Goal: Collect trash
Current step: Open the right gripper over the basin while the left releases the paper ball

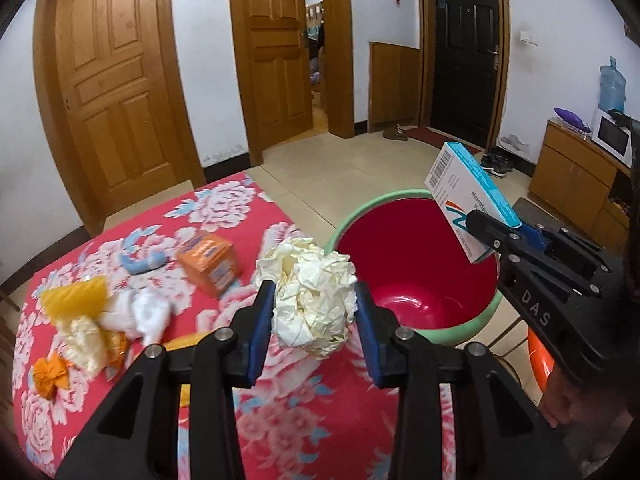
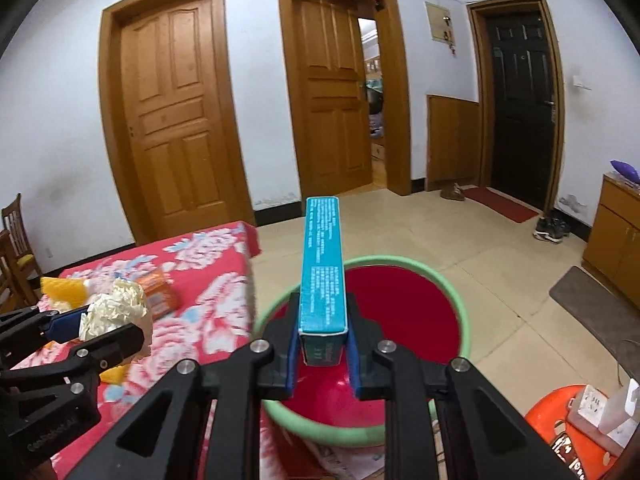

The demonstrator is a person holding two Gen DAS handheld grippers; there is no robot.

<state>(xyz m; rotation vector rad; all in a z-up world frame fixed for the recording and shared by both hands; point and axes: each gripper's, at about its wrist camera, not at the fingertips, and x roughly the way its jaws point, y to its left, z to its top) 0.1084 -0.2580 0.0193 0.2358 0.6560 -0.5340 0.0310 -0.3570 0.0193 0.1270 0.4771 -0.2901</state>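
Home living room, wooden doors (image 2: 176,120), floral-covered table (image 1: 280,400), microwave (image 1: 610,136), shoes (image 2: 552,228)

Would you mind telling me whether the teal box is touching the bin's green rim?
Apart. The left wrist view shows the teal box held by the right hand-held gripper above the bin.

Surface (image 1: 304,420): carries a small box (image 1: 210,264) and a heap of wrappers (image 1: 88,328) at its left. Bucket (image 1: 416,272): on the floor, just right of the surface. Paper ball (image 1: 310,296): between the left tongs (image 1: 316,332), above the surface edge. Carton (image 2: 322,276): between the right tongs (image 2: 322,356), above the bucket.
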